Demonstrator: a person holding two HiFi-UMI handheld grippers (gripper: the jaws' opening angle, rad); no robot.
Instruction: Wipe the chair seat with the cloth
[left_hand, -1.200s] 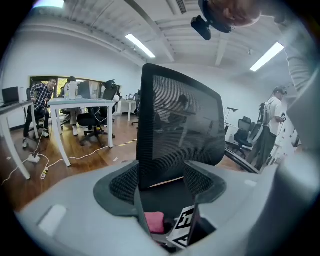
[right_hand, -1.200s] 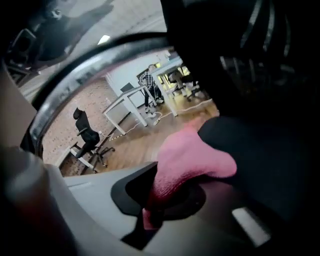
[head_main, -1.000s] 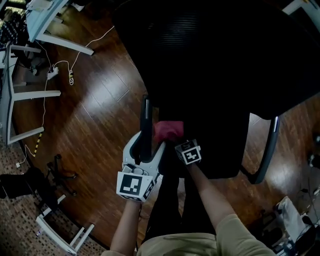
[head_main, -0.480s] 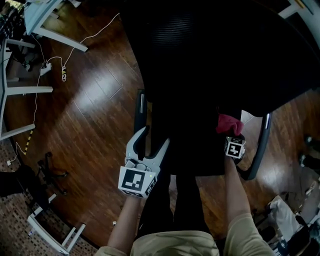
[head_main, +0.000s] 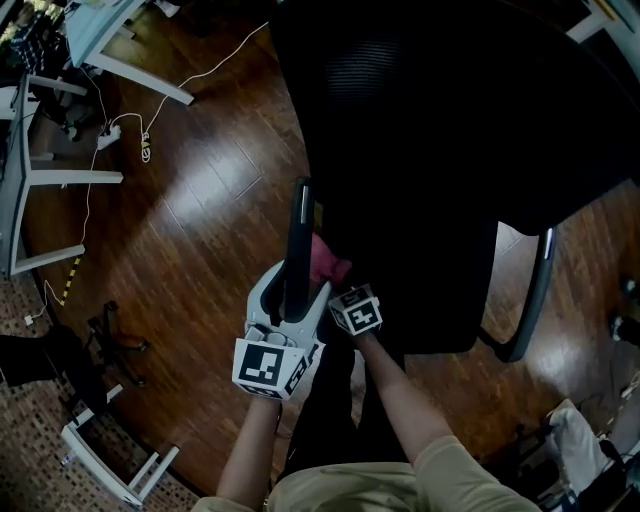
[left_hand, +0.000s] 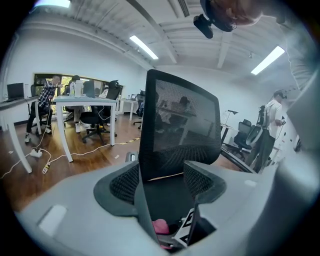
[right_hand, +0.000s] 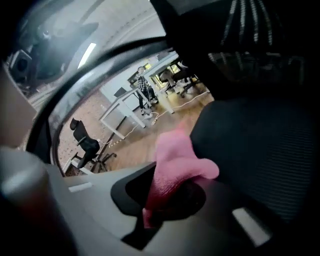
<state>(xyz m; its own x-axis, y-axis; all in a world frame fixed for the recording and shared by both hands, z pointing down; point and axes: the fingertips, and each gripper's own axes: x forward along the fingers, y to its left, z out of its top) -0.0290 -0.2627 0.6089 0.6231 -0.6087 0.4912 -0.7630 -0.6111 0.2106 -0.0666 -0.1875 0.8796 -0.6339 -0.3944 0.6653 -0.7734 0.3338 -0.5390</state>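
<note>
- Chair (head_main: 450, 120): it fills the upper right of the head view. Its seat (head_main: 430, 290) lies just below the middle, too dark to judge for dirt.
- Left gripper (head_main: 300, 278): your jaws stand apart, straddling the armrest (head_main: 298, 215) without squeezing it (probably to stop the chair swivelling).
- Right gripper (head_main: 340, 283): it is clamped on the pink cloth (head_main: 325, 258), which is bunched at the seat's left edge beside that armrest, so the wad meets the mesh.

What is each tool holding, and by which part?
Right tool clamps the cloth by one bunched end. Left tool holds nothing: open jaws straddle the armrest.
</note>
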